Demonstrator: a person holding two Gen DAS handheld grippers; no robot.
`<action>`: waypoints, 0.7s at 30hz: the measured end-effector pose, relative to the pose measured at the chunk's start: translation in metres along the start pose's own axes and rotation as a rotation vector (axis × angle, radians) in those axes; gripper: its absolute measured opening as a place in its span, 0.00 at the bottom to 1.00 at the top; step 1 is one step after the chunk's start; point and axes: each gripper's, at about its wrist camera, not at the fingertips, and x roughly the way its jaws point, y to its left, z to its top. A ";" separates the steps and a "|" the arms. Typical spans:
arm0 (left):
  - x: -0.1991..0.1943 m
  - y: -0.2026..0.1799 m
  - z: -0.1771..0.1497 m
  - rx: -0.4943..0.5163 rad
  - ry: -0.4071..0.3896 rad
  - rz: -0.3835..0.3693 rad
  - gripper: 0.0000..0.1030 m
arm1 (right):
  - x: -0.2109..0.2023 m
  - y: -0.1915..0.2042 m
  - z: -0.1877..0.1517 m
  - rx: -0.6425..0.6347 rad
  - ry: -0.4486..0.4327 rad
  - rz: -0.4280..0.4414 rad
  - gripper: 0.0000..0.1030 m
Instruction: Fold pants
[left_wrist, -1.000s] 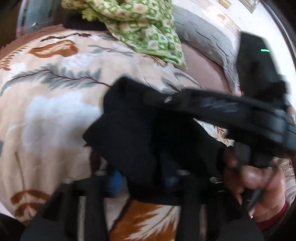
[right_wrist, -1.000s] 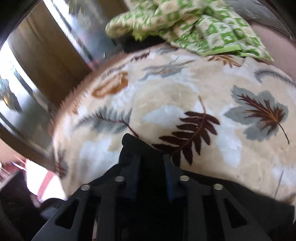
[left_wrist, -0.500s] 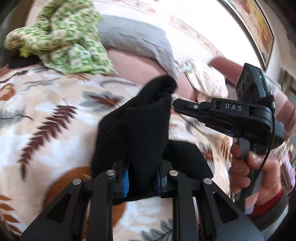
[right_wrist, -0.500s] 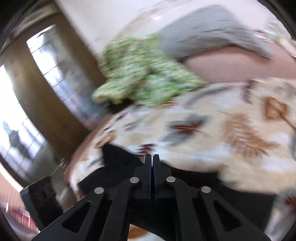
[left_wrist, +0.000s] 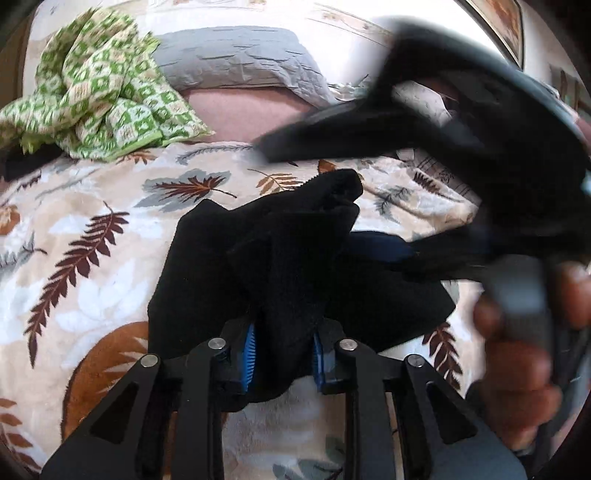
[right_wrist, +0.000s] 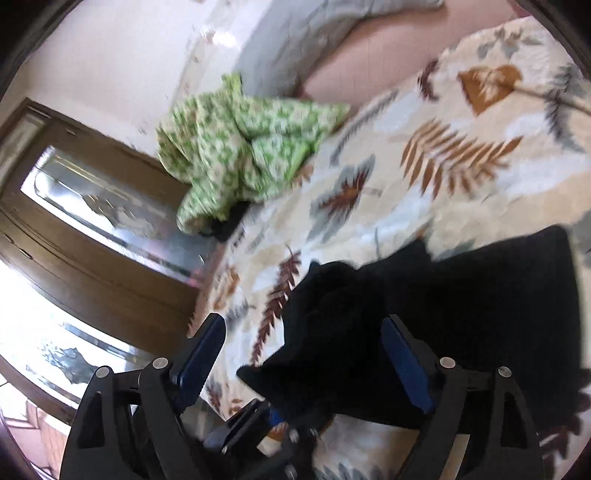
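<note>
Leaf-print blanket (left_wrist: 92, 206) under black pants (left_wrist: 280, 266): left gripper (left_wrist: 282, 352) jaws clamp them, right gripper (right_wrist: 301, 354) jaws just sprang wide.

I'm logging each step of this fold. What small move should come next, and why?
Probably lower the left gripper and lay its bunch of the black pants onto the leaf-print blanket. Its jaws are shut on the fabric, while the right gripper has just opened its jaws and grips nothing, with cloth lying loose between them.
</note>
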 end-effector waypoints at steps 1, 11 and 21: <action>-0.003 -0.001 -0.001 0.013 0.008 0.001 0.31 | 0.009 0.001 -0.001 -0.023 0.019 -0.038 0.79; -0.043 0.050 0.015 -0.148 -0.071 -0.087 0.67 | -0.071 -0.011 0.016 -0.154 -0.148 -0.201 0.15; -0.003 0.024 0.011 -0.069 0.051 -0.010 0.67 | -0.117 -0.062 0.016 -0.128 -0.212 -0.496 0.51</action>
